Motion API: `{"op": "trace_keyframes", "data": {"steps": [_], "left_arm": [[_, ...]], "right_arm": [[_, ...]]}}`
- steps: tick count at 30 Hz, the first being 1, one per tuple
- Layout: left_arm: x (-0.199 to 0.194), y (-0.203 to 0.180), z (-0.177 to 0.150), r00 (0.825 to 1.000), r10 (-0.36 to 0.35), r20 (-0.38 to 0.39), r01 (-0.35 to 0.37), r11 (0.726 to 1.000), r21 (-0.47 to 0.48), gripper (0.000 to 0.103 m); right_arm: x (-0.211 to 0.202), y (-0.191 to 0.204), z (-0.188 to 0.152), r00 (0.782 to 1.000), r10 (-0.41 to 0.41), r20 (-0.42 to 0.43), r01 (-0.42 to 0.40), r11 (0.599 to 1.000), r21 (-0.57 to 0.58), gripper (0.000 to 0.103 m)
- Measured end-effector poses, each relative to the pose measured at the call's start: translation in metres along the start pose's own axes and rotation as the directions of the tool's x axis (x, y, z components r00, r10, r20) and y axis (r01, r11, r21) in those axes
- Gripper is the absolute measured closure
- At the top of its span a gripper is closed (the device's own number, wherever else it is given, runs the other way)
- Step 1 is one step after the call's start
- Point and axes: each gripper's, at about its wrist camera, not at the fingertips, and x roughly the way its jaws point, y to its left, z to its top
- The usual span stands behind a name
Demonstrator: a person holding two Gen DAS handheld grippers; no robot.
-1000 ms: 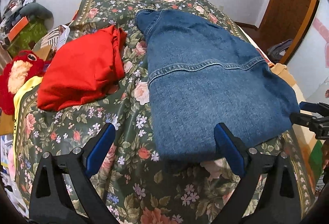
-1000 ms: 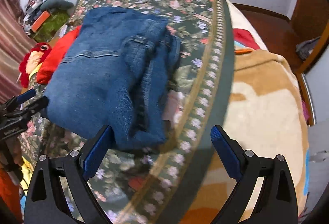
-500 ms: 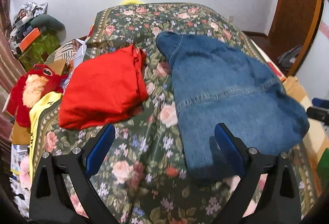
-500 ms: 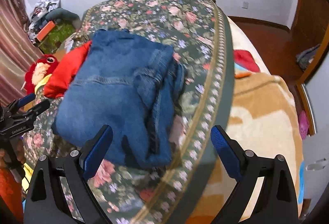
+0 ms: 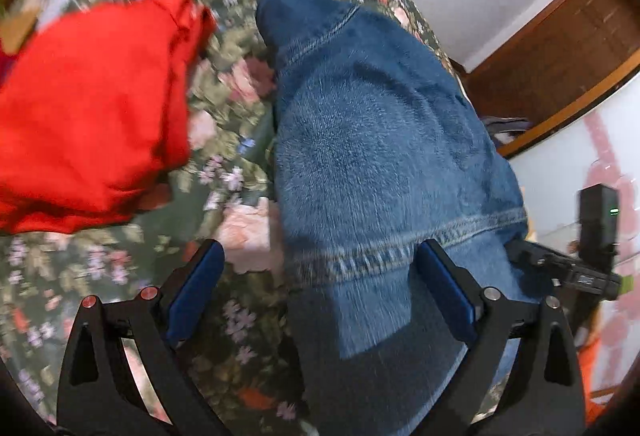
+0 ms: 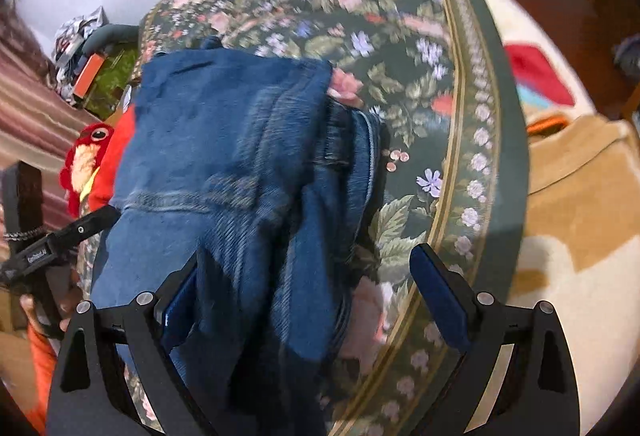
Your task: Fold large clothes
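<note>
Floral bedspread [image 5: 224, 132] covers the bed, with a white wall behind it and a brown wooden door at 2 o'clock in the left wrist view. On the bedspread lie the folded jeans [image 5: 380, 140], which fill the middle and the right part of that view. A red cloth [image 5: 92, 108] lies beside them at 9 to 10 o'clock, apart from the jeans by a strip of bedspread.

The left gripper [image 5: 320, 288] has its jaws wide apart. It is low over the near end of the jeans; the right finger stands in front of the denim and the left finger over the bedspread. Whether a finger touches the cloth, I cannot tell. It holds nothing.

In the right wrist view, the right gripper [image 6: 316, 300] is also wide open, and the thick folded edge of the jeans [image 6: 224, 172] lies between its fingers. The left finger is against the denim; the right finger is over the bedspread [image 6: 420, 84]. At 9 o'clock a red plush toy [image 6: 86, 160] sits beside the bed. The right gripper grasps nothing.
</note>
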Motion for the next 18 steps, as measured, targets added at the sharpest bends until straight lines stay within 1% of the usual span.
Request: {"op": "trace_keyframes", "data": {"steps": [2,5,6,7,9,13,14,15,16,17,18], "left_arm": [[0.011,0.006,0.005,0.997,-0.067,-0.030,0.066,0.997,-0.030,0.005],[0.029,0.017,0.013,0.988,-0.141,-0.063,0.135,0.986,-0.101,0.005],[0.034,0.019,0.015,0.983,-0.165,-0.073,0.156,0.980,-0.123,0.005],[0.040,0.022,0.016,0.978,-0.189,-0.085,0.175,0.973,-0.151,0.005],[0.044,0.023,0.018,0.976,-0.201,-0.089,0.184,0.969,-0.167,0.004],[0.045,0.015,0.021,0.977,-0.195,-0.087,0.183,0.974,-0.131,0.004],[0.046,0.013,0.021,0.975,-0.202,-0.090,0.189,0.973,-0.134,0.004],[0.047,0.012,0.022,0.971,-0.219,-0.096,0.205,0.969,-0.139,0.006],[0.047,0.009,0.021,0.961,-0.256,-0.105,0.240,0.960,-0.148,0.009],[0.047,0.006,0.018,0.948,-0.296,-0.118,0.276,0.948,-0.159,0.013],[0.045,0.001,0.016,0.951,-0.285,-0.119,0.266,0.952,-0.153,0.013]], "right_arm": [[0.007,-0.006,0.003,0.999,0.039,-0.024,-0.038,0.999,0.023,0.008],[0.019,-0.010,0.009,0.994,0.093,-0.050,-0.091,0.995,0.041,0.007],[0.023,-0.012,0.011,0.993,0.106,-0.056,-0.104,0.994,0.045,0.005],[0.024,-0.012,0.013,0.991,0.115,-0.060,-0.113,0.993,0.046,0.001],[0.026,-0.009,0.015,0.991,0.117,-0.059,-0.116,0.993,0.033,0.000],[0.026,-0.003,0.017,0.993,0.103,-0.050,-0.103,0.995,0.006,0.000],[0.024,-0.002,0.016,0.994,0.097,-0.044,-0.097,0.995,0.002,0.001],[0.023,-0.002,0.017,0.994,0.097,-0.039,-0.097,0.995,0.002,0.003],[0.022,-0.001,0.018,0.994,0.104,-0.034,-0.104,0.995,0.001,0.007],[0.020,0.002,0.017,0.992,0.121,-0.031,-0.121,0.993,-0.006,0.019],[0.021,0.005,0.019,0.991,0.127,-0.030,-0.127,0.992,-0.005,0.028]]}}
